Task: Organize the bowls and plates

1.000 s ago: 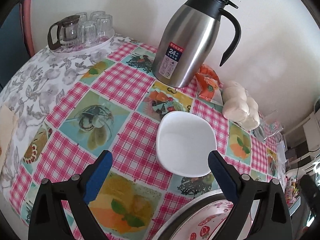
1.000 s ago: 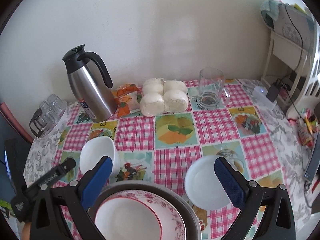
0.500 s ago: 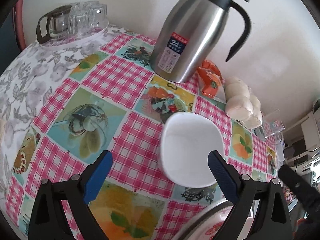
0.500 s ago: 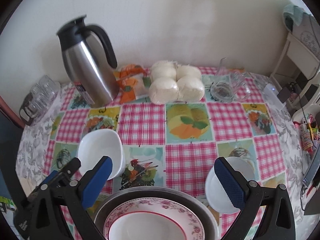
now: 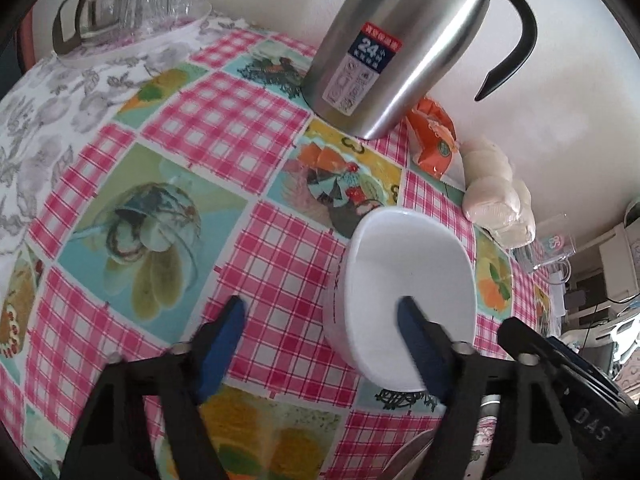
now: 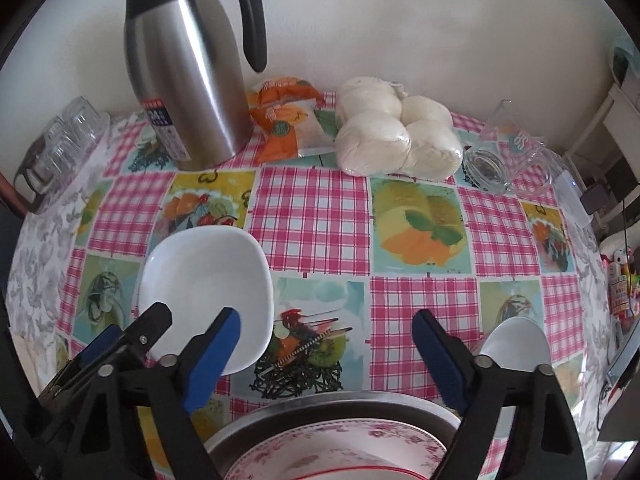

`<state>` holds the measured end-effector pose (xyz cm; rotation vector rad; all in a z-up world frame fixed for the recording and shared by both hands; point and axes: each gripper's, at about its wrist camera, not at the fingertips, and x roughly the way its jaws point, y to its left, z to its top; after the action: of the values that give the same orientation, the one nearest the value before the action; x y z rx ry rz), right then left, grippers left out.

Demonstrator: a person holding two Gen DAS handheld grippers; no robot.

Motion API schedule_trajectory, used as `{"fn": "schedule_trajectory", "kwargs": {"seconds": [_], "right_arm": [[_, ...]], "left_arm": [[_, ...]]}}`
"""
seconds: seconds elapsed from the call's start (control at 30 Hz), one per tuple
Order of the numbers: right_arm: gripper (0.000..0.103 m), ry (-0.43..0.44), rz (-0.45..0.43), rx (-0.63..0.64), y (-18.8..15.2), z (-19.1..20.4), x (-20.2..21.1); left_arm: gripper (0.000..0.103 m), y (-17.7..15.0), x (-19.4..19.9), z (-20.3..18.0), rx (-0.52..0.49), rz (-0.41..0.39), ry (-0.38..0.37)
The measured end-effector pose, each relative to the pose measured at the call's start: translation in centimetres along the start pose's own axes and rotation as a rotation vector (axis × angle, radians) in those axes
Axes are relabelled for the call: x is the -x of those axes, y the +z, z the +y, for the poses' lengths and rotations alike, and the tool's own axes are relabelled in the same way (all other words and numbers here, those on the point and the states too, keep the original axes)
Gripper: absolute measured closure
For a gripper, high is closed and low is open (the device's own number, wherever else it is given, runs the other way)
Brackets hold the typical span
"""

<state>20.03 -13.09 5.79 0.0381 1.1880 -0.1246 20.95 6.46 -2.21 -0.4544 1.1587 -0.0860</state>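
Note:
A white square bowl (image 5: 412, 280) stands on the checked tablecloth, also seen at the left of the right wrist view as the bowl (image 6: 204, 276). My left gripper (image 5: 320, 332) straddles the bowl's near-left wall, one finger inside and one outside. Its jaws are closing, and the pads are still clear of the wall. A second white bowl (image 6: 516, 344) sits beside my right gripper's outer finger. My right gripper (image 6: 326, 336) hangs over the tablecloth just beyond a metal basin (image 6: 340, 404) that holds a floral plate (image 6: 340, 452). Its jaws are closing on nothing.
At the back by the wall stand a steel thermos jug (image 6: 184, 76), an orange snack packet (image 6: 288, 124), bagged white buns (image 6: 392, 136) and a glass jug (image 6: 504, 152). A tray of glasses (image 5: 136, 12) is at the far left corner. The left gripper's black frame (image 6: 116, 344) shows beside mine.
Both grippers have come down closer to the table and their jaws have narrowed. The left gripper's right finger now dips inside the white square bowl.

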Motion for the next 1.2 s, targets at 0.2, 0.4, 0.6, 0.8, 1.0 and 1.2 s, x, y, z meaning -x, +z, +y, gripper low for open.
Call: {"fn": "schedule_trajectory", "kwargs": {"seconds": [0.2,0.4,0.6,0.8,1.0,1.2], "right_arm": [[0.038,-0.019,0.023,0.013,-0.2,1.0,-0.9],[0.053,-0.038,0.040,0.042,-0.3,2.1,-1.6],[0.065,-0.044,0.070,0.066,-0.3,3.4,-2.9],[0.075,-0.041,0.104,0.081,-0.2,4.5,-4.3],[0.084,-0.017,0.136,0.065,0.0,4.7,-5.3],[0.090,0.009,0.138,0.068,-0.3,4.8,-5.5]], "left_arm": [[0.045,-0.4,-1.2,0.2,0.028,0.039,-0.038],[0.060,-0.7,-1.8,0.6,0.060,0.056,-0.067],[0.064,-0.9,-1.7,1.0,0.083,0.057,-0.087],[0.064,-0.9,-1.7,1.8,0.111,0.057,-0.104],[0.064,-0.9,-1.8,1.9,0.122,0.056,-0.113],[0.065,-0.9,-2.0,2.6,0.143,0.076,-0.160]]}}
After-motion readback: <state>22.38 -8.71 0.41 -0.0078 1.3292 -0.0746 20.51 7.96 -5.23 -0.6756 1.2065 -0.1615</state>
